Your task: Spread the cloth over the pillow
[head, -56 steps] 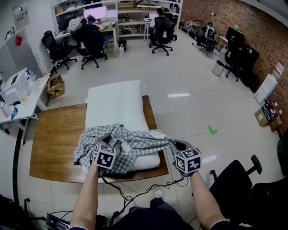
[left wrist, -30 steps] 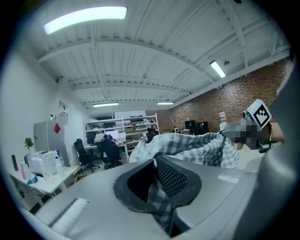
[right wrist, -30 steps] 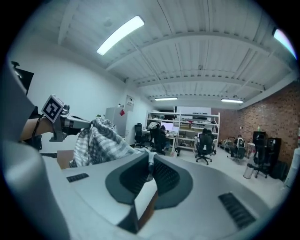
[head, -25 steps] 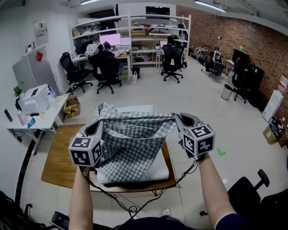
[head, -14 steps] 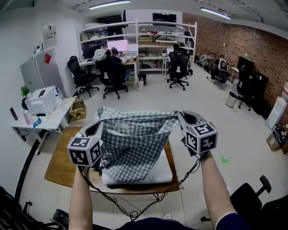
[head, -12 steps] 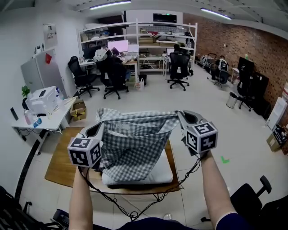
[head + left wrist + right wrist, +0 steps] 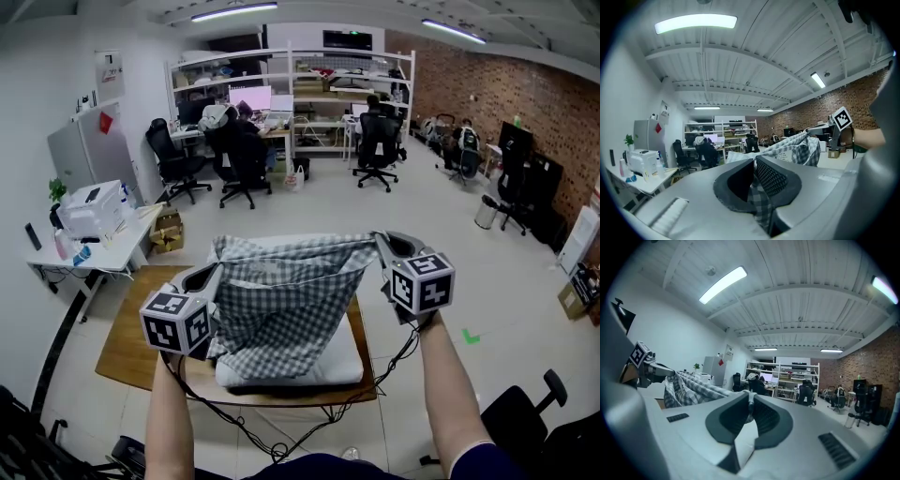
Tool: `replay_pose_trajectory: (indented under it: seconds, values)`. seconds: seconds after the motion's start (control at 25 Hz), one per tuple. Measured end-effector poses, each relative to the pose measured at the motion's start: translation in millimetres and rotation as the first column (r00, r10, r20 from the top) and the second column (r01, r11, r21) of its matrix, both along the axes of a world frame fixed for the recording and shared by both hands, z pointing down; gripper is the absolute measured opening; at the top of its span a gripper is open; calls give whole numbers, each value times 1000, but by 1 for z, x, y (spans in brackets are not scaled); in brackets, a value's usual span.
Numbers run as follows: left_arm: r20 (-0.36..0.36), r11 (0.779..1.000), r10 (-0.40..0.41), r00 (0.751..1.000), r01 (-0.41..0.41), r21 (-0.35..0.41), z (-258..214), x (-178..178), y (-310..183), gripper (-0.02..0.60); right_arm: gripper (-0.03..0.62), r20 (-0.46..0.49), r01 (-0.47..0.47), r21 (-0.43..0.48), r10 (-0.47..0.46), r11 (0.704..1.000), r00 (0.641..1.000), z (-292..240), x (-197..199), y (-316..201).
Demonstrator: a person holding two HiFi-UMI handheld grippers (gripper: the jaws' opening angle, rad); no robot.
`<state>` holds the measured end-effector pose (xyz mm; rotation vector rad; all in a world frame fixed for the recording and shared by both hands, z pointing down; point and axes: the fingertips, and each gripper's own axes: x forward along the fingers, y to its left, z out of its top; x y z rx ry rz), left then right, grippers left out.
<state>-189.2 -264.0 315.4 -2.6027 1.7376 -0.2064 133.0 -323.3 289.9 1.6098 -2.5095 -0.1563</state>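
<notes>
A grey-and-white checked cloth (image 7: pixel 281 300) hangs stretched in the air between my two grippers, above a white pillow (image 7: pixel 323 361) lying on the wooden table (image 7: pixel 127 328). My left gripper (image 7: pixel 214 274) pinches the cloth's left top corner; the fabric (image 7: pixel 761 201) sits between its jaws, which are opening slightly. My right gripper (image 7: pixel 382 244) is shut on the right top corner, where a pale hem (image 7: pixel 745 437) shows between the jaws. The cloth sags in folds and hides the pillow's far half. In the right gripper view the cloth (image 7: pixel 693 385) runs off to the left.
A white side table (image 7: pixel 89 225) with a printer stands left of the wooden table. Cables (image 7: pixel 281 431) trail on the floor in front. A black office chair (image 7: pixel 525 422) is at the near right. Desks, shelves, chairs and seated people fill the back of the room.
The cloth lay bunched on the pillow's near end; both grippers have raised it and pulled it taut between them. Over the last half second it has barely moved.
</notes>
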Motion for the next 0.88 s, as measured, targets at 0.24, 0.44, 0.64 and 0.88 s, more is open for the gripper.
replay_pose_trajectory:
  seconds: [0.24, 0.44, 0.64, 0.88]
  values:
    - [2, 1000, -1, 1000, 1, -22, 9, -1, 1, 26, 31, 6, -7, -17, 7, 1000, 1000, 8, 3, -5]
    - [8, 999, 11, 1000, -11, -45, 17, -4, 2, 28, 31, 7, -19, -33, 19, 999, 1000, 11, 2, -9]
    - [26, 998, 23, 999, -22, -66, 24, -4, 3, 28, 31, 12, -30, -44, 31, 999, 999, 11, 4, -16]
    - [26, 992, -97, 995, 99, -82, 27, -35, 1, 14, 29, 48, -32, -56, 35, 998, 998, 11, 13, -18]
